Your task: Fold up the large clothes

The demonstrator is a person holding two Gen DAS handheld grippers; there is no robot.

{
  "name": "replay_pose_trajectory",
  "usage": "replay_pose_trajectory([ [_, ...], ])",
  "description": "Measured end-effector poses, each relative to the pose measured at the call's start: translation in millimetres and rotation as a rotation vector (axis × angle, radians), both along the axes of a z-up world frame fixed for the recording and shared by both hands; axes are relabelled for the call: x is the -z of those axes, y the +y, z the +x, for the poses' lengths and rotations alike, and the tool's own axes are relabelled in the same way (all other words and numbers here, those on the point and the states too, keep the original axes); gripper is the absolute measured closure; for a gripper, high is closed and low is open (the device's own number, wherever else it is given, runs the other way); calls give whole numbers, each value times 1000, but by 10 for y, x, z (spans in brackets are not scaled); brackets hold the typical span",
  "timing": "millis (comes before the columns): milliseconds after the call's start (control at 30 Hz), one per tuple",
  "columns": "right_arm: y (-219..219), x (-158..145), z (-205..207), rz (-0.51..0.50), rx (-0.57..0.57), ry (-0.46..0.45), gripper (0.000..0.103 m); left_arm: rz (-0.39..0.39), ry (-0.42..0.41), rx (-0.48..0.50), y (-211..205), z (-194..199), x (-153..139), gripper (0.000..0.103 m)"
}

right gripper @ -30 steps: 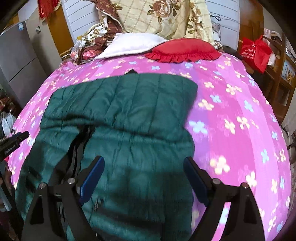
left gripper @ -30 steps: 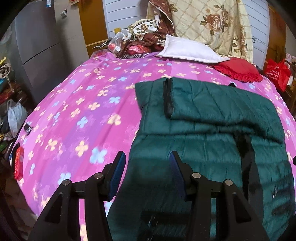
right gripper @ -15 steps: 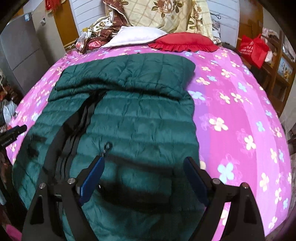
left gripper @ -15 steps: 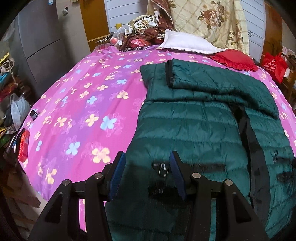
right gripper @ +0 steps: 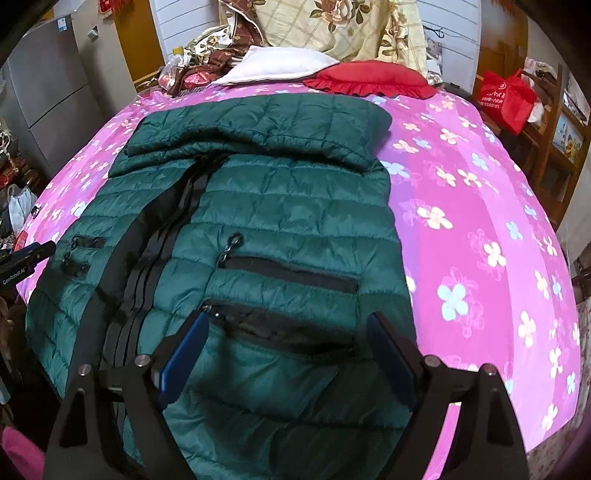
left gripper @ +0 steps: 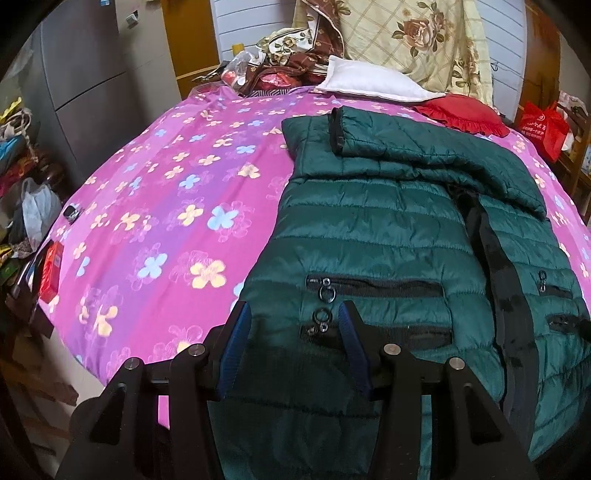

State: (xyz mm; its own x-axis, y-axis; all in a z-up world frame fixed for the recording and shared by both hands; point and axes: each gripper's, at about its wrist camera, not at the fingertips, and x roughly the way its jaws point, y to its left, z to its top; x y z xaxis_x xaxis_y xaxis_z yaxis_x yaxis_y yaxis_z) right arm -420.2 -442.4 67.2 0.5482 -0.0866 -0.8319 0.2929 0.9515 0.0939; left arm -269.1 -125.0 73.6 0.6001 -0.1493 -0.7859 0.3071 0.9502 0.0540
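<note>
A dark green quilted jacket [left gripper: 376, 229] lies front-up on the pink flowered bedspread [left gripper: 177, 192], with both sleeves folded across its upper part. It also shows in the right wrist view [right gripper: 280, 206]. My left gripper [left gripper: 295, 325] is open and empty, above the jacket's left pocket zippers near the hem. My right gripper [right gripper: 288, 332] is open wide and empty, above the right pocket zippers [right gripper: 291, 273] near the hem. The jacket's hem hangs toward the bed's near edge.
A white pillow [left gripper: 373, 81], a red cushion [left gripper: 465, 114] and a heap of floral bedding [left gripper: 406, 33] sit at the head of the bed. A grey cabinet [left gripper: 96, 74] stands on the left, a red bag [right gripper: 506, 99] and wooden shelves on the right.
Both grippers have drawn back toward the foot of the bed. More of the jacket's lower half and its pocket zippers are in view. Both stay open.
</note>
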Motion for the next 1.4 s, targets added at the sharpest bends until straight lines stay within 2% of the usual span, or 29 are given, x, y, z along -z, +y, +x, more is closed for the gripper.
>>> replay_pose_trajectory([
  [1033, 84, 87, -402, 0, -7, 54, 13, -4, 67, -9, 322, -302, 136, 72],
  [1233, 73, 90, -477, -8, -9, 67, 13, -46, 117, 7, 434, -334, 158, 72],
  [1400, -13, 100, -581, -1, 3, 72, 13, -118, 173, 19, 626, -305, 172, 72],
])
